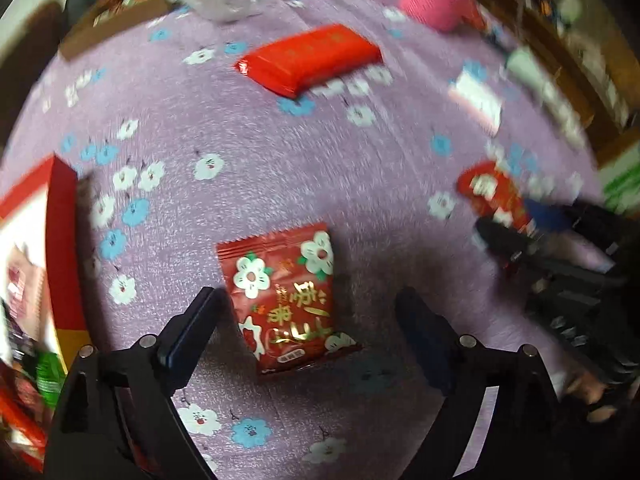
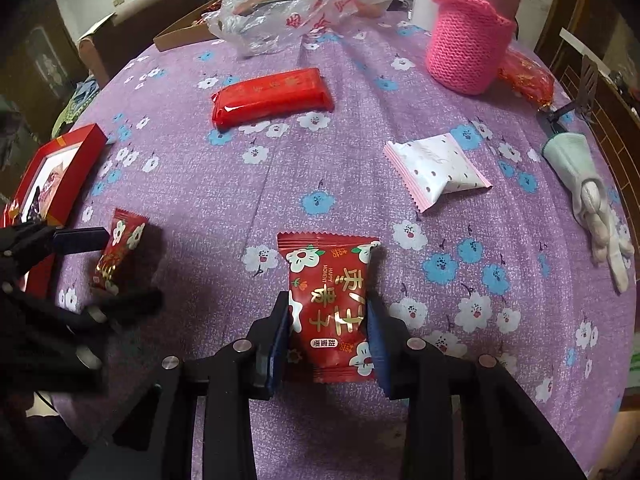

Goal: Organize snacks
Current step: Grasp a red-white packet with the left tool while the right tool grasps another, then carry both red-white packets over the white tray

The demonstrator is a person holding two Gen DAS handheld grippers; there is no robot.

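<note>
My right gripper (image 2: pixel 328 316) is shut on a red flowered snack packet (image 2: pixel 334 300) and holds it at the table's near side; in the left wrist view this packet (image 1: pixel 496 196) and the right gripper (image 1: pixel 516 236) show blurred at the right. My left gripper (image 1: pixel 308 304) is open with its fingers either side of a second red flowered packet (image 1: pixel 288 300) lying on the cloth; the same gripper (image 2: pixel 116 268) and packet (image 2: pixel 118 248) show at the left of the right wrist view. A red open box (image 2: pixel 52 176) with snacks stands at the left (image 1: pixel 60 248).
A long red packet (image 2: pixel 272 96) and a white dotted packet (image 2: pixel 436 168) lie on the purple flowered tablecloth (image 2: pixel 360 200). A clear plastic bag (image 2: pixel 296 4), a pink knitted cup cover (image 2: pixel 468 52), a cardboard box (image 2: pixel 180 36) and a white glove (image 2: pixel 592 200) lie towards the edges.
</note>
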